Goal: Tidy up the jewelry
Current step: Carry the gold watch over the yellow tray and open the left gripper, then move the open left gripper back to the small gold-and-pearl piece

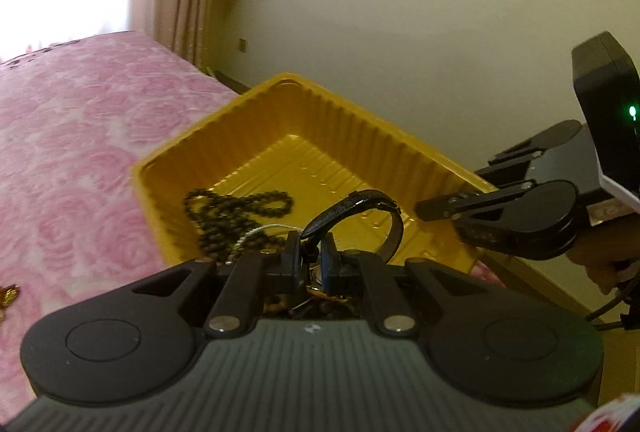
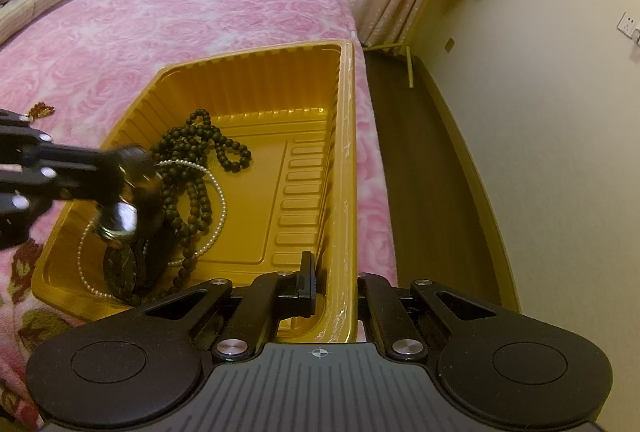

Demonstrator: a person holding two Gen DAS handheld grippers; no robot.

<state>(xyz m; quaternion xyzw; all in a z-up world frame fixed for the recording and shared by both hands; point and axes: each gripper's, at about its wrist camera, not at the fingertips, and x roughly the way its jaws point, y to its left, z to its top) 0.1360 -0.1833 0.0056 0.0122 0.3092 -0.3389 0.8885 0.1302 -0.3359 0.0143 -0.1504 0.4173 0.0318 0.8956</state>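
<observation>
Your left gripper point(image 1: 311, 260) is clamped on a wristwatch point(image 2: 120, 222) with a glossy black strap point(image 1: 352, 206) that arches up in a loop above the fingers; its round, metal-rimmed face hangs over the near-left corner of the tray point(image 2: 256, 72). That tray is yellow, thin moulded plastic with ribbed walls and a ridged floor, sitting on the bed point(image 2: 180, 4), whose fuzzy pink blanket carries a rose pattern. Inside lie a tangle of dark round wooden beads point(image 2: 200, 148), a fine strand of small white pearls point(image 2: 218, 200) and a second dark-faced watch point(image 2: 120, 268). Your right gripper point(image 2: 334, 280) straddles the tray's right rim, fingers apart and not closed on it. A small red-and-gold trinket point(image 2: 40, 110) rests on the blanket left of the tray.
</observation>
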